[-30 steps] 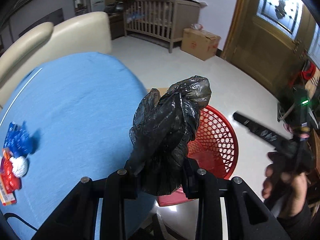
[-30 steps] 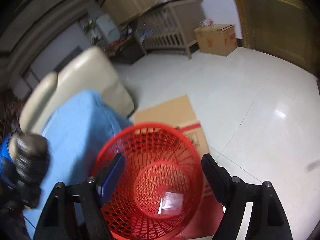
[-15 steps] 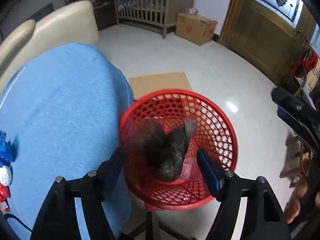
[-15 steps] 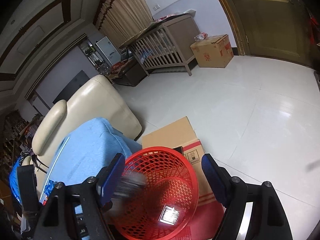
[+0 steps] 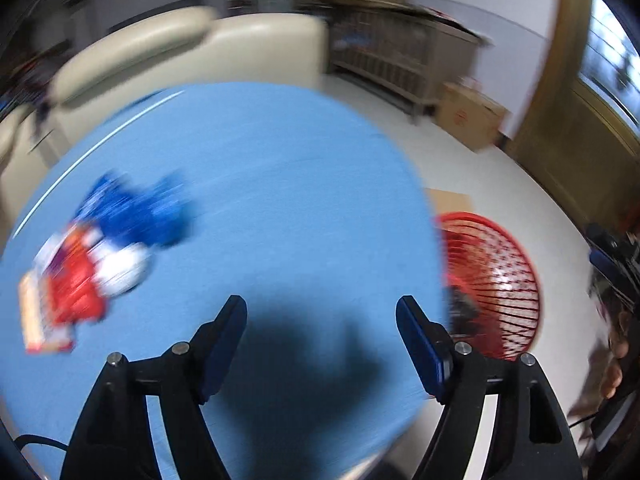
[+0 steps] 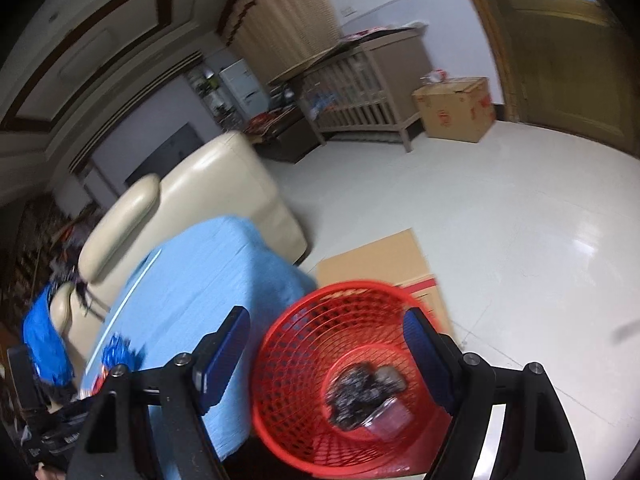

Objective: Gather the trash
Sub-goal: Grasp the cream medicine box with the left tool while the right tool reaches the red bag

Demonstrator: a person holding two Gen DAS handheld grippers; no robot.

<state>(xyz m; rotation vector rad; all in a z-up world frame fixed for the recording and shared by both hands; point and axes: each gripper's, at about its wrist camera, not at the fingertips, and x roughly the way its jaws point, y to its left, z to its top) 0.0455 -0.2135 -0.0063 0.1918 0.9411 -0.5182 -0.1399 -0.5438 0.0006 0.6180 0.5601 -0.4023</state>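
Note:
A crumpled black plastic bag (image 6: 366, 388) lies at the bottom of the red mesh basket (image 6: 304, 340), beside a clear wrapper. The basket (image 5: 508, 280) stands on the floor by the right edge of the blue table (image 5: 280, 200). Blue (image 5: 136, 212), white and red wrappers (image 5: 76, 292) lie on the table's left side, blurred; a blue wrapper (image 6: 118, 352) also shows in the right wrist view. My left gripper (image 5: 320, 336) is open and empty above the table. My right gripper (image 6: 326, 348) is open and empty above the basket.
A cream sofa (image 5: 192, 44) stands behind the table. A flat cardboard sheet (image 6: 380, 260) lies under the basket. A wooden crib (image 6: 360, 92) and a cardboard box (image 6: 456, 108) stand at the far wall. The white floor (image 6: 500, 220) spreads to the right.
My left gripper opened and dropped the black bag into the red basket, then swung left over the blue table. My right gripper stayed open above the basket.

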